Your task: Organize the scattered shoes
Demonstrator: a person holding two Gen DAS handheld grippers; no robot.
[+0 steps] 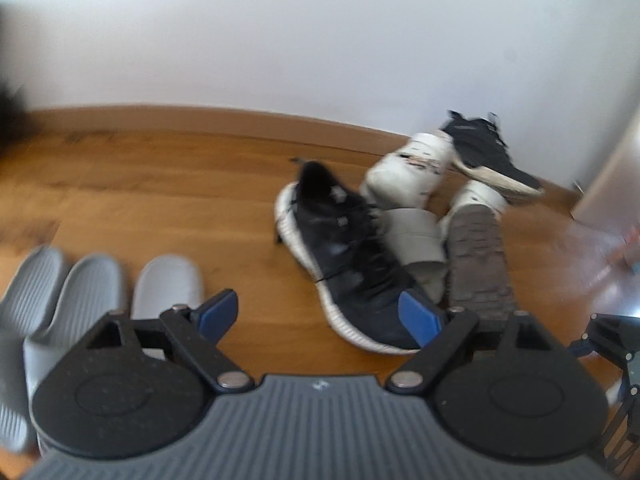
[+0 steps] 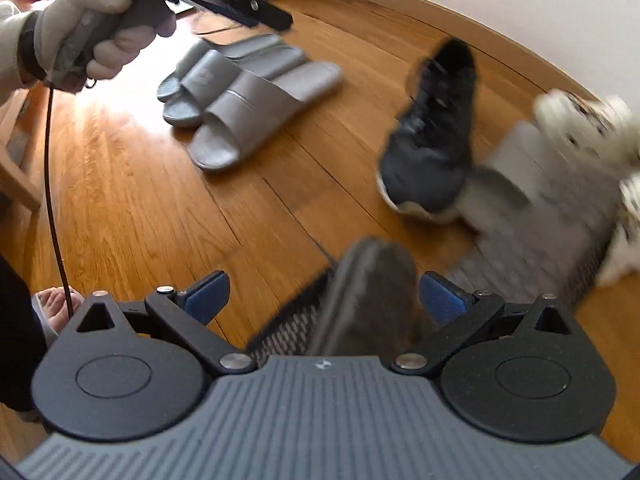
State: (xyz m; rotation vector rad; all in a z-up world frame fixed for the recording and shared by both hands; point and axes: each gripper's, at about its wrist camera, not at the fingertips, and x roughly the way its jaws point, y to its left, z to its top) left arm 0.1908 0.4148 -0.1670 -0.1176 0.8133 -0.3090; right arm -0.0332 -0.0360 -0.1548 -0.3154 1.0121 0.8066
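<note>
While left claw (image 1: pixel 322 316) gapes: slippers (image 1: pixel 100 292) (paired)

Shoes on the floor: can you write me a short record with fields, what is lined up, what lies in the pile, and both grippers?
Lined up: three grey slippers, side by side
Pile: black sneaker, white sneaker, second black sneaker, upturned sole
Left gripper: open, empty
Right gripper: blurred grey slipper between its fingers, grip unclear
</note>
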